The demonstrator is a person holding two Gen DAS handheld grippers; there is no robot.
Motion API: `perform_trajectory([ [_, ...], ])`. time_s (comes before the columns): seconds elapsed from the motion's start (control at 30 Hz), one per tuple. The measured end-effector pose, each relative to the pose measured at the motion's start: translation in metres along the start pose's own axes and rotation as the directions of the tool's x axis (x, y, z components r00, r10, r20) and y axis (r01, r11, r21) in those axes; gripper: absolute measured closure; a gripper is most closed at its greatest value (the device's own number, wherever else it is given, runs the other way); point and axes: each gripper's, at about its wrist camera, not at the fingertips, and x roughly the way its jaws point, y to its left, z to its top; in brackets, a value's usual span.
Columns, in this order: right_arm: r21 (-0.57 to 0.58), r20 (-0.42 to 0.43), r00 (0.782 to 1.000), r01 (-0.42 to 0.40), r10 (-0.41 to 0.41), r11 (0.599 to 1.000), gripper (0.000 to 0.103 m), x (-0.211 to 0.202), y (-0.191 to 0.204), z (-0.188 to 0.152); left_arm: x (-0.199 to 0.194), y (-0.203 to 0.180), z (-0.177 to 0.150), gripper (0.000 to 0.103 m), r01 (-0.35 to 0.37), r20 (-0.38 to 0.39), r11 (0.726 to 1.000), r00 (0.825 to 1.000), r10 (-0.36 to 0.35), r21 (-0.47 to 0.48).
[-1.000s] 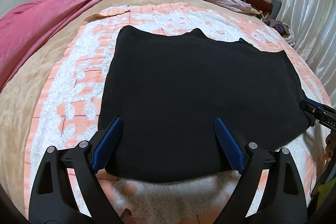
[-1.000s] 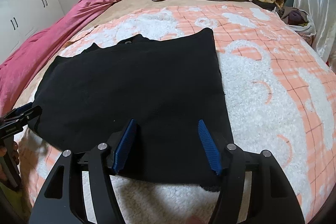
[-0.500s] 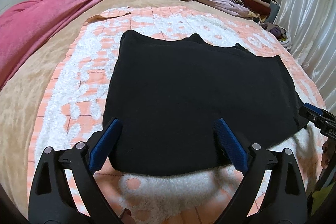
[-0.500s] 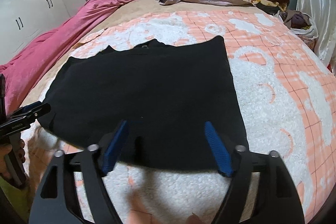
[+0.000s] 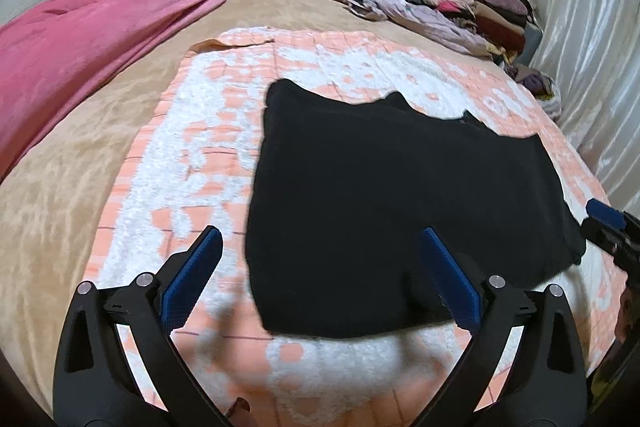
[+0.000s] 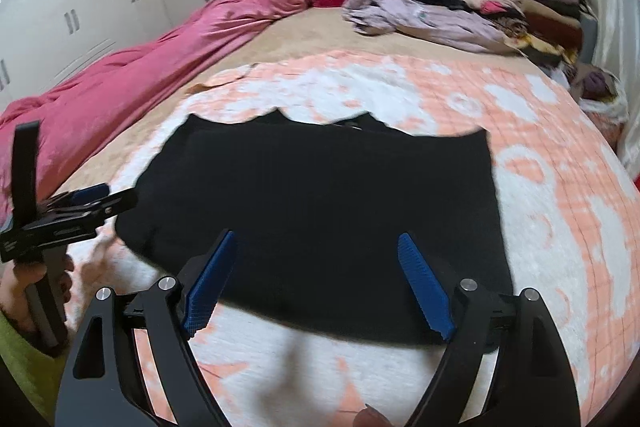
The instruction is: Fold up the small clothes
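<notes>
While the black garment [image 5: 400, 211] lies flat on the peach blanket [image 5: 192, 131], left gripper [image 5: 320, 275] and right gripper [image 6: 316, 283] hover empty, jaws opening; next, I'd guess, comes pinching an edge to fold.

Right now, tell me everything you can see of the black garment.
The black garment is a soft, matte knit, spread flat in a rough rectangle on the peach-and-white blanket. Its far edge is uneven, with small peaks and a dip like a neckline; the near edge lies straight. No sleeves show, so they may be folded in. Neither gripper touches it: left gripper and right gripper hover, jaws opening, nothing between them.
</notes>
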Motion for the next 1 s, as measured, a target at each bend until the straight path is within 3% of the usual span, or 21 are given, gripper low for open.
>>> perform_trajectory([
  [0.33,-0.181,-0.018,0.993,-0.118,0.117,0.976,0.021,0.029,0.089,0.024,0.002,0.053,0.007,0.01,-0.005,0.011,0.985,1.0,0.007,-0.173],
  [0.67,-0.413,-0.123,0.98,-0.192,0.155,0.89,0.021,0.082,0.177,-0.007,0.018,0.085,0.008,0.01,0.028,-0.021,0.955,0.999,-0.036,-0.296],
  [0.8,-0.466,-0.131,0.986,-0.155,0.105,0.871,0.021,0.1,0.192,-0.019,0.023,0.094,0.009,0.01,0.034,-0.031,0.943,0.998,-0.047,-0.332],
  [0.9,-0.522,-0.112,0.993,-0.082,0.027,0.849,0.021,0.113,0.2,-0.028,0.025,0.099,0.009,0.01,0.036,-0.031,0.935,0.998,-0.05,-0.352],
  [1.0,-0.547,-0.077,0.997,-0.044,0.002,0.836,0.022,0.12,0.202,-0.032,0.027,0.101,0.011,0.01,0.041,-0.034,0.93,0.998,-0.057,-0.365],
])
